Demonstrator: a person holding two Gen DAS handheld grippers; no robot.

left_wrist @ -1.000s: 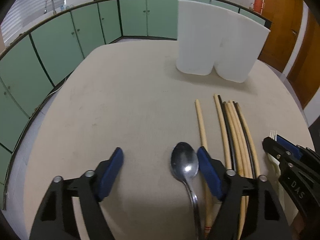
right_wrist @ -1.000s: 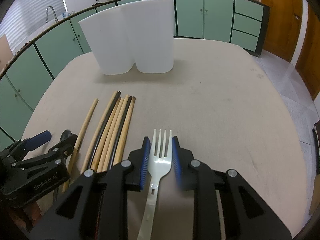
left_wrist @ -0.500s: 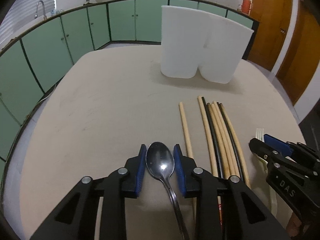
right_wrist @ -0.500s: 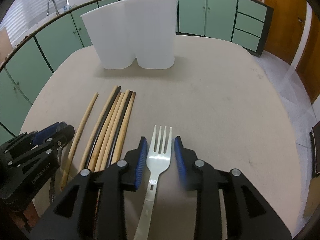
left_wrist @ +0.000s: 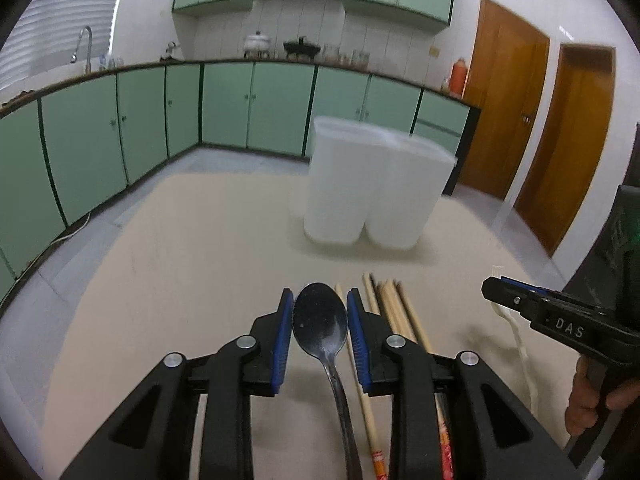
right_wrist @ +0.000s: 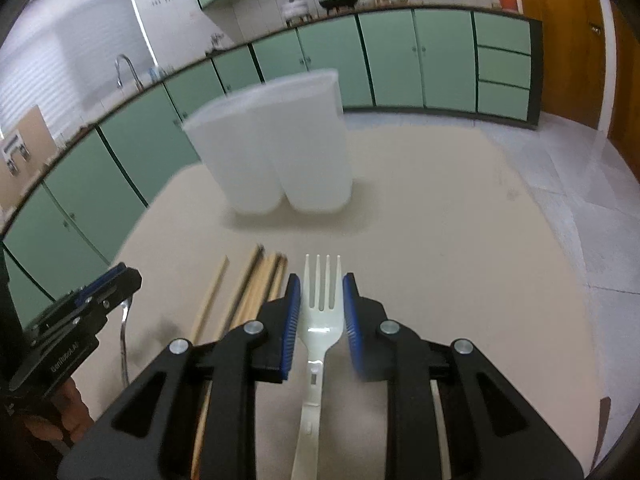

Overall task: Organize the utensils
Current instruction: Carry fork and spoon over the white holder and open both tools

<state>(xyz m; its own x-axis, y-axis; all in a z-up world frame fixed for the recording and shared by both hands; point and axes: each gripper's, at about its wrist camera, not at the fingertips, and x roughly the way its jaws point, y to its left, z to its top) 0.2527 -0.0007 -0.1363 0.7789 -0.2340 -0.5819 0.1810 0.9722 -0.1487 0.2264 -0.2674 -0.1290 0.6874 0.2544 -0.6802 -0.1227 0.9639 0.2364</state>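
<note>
The spoon (left_wrist: 320,322) is pinched in the left gripper (left_wrist: 319,338), up off the table (left_wrist: 192,280). The white fork (right_wrist: 322,312) is pinched in the right gripper (right_wrist: 320,320). Chopsticks (left_wrist: 394,312) lie on the table between them. A white holder (left_wrist: 372,192) stands behind.

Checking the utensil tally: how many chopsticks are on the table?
About 6 chopsticks: one apart on the left, the rest bundled beside the fork. The grippers hide their lower ends, so the count is uncertain.
</note>
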